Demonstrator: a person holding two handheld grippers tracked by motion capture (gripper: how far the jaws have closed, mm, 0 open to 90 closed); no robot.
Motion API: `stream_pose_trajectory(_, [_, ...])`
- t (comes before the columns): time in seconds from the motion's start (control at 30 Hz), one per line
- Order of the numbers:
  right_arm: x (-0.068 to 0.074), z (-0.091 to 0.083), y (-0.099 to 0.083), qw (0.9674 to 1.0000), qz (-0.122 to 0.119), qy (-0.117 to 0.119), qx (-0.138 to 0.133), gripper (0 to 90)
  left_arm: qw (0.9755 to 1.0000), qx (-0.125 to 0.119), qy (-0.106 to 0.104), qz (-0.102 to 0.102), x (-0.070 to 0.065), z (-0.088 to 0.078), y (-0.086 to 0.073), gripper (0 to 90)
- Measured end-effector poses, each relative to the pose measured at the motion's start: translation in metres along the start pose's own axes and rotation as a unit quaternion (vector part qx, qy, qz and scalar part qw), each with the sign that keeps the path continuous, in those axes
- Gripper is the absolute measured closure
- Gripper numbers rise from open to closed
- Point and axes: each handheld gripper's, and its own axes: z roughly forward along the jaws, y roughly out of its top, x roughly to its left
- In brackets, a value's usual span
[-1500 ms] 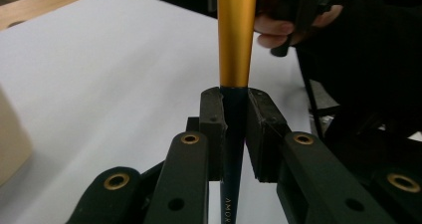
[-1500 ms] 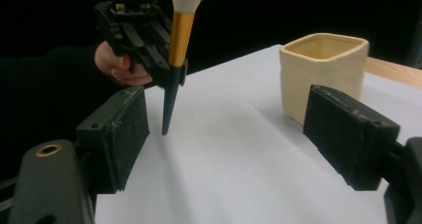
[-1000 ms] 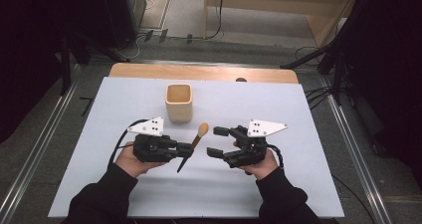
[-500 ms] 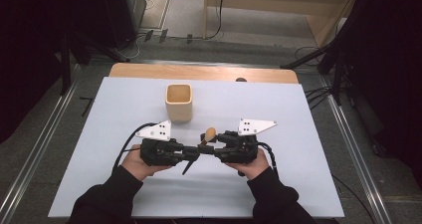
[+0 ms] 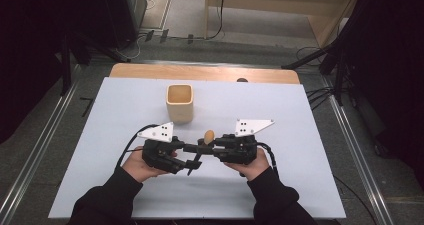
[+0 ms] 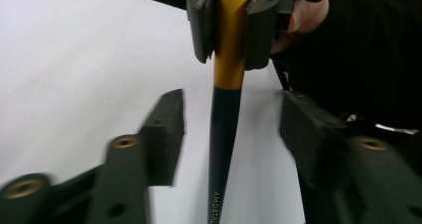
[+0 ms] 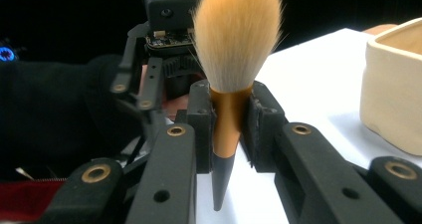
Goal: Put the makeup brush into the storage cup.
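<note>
- the right gripper [image 5: 212, 147], just right of centre in the lower middle of the high view, is clamped on the gold ferrule of the makeup brush [image 7: 230, 79]; its jaws have just been closing, and in the right gripper view the pads press the ferrule from both sides.
- the left gripper [image 5: 192, 157], just left of it, stands roughly half open; its jaws have just been opening, and in the left gripper view the dark handle [image 6: 221, 149] runs between them with a gap on each side, so it holds nothing.
- the brush hangs above the white table cover [image 5: 300, 115], bristles up and toward the cup, tip pointing down at the lower centre.
- judgement: this looks like a hand-over; the left gripper would do well to back straight off along the handle without brushing it, while the right keeps a firm squeeze, since the ferrule is smooth metal and may slip.
- the bristles are a soft, tan, rounded tuft; the handle is glossy, dark and tapers to a point.
- the cream cup [image 5: 179, 103], squarish with rounded corners and a matt surface, stands above centre, apart from both grippers.
</note>
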Motion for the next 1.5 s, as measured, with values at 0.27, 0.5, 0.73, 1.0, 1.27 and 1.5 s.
stream_pose_trajectory(0.27, [0.004,0.000,0.006,0.9996,-0.015,-0.004,0.024,76.8,1.0000,-0.003,-0.007,-0.004,0.001,0.009,-0.009,27.5])
stream_pose_trajectory(0.5, [0.004,0.001,0.010,0.9990,-0.025,-0.002,0.038,76.7,0.9997,-0.024,0.009,0.002,-0.003,0.013,-0.008,46.5])
stream_pose_trajectory(0.73, [0.003,0.004,0.013,0.9983,-0.027,0.003,0.052,76.7,0.9994,-0.030,-0.001,-0.018,0.001,0.011,-0.008,62.8])
stream_pose_trajectory(1.0, [0.002,0.005,0.014,0.9982,-0.026,0.003,0.054,76.7,0.9994,-0.032,0.001,-0.017,0.002,0.010,-0.008,74.0])
stream_pose_trajectory(1.27, [0.000,0.005,0.014,0.9983,-0.017,0.010,0.055,76.2,0.9996,-0.029,0.000,-0.005,0.000,0.011,-0.007,78.4])
stream_pose_trajectory(1.5, [0.001,0.005,0.014,0.9982,-0.021,0.011,0.056,75.8,0.9995,-0.032,-0.003,0.000,0.000,0.009,-0.006,79.3])
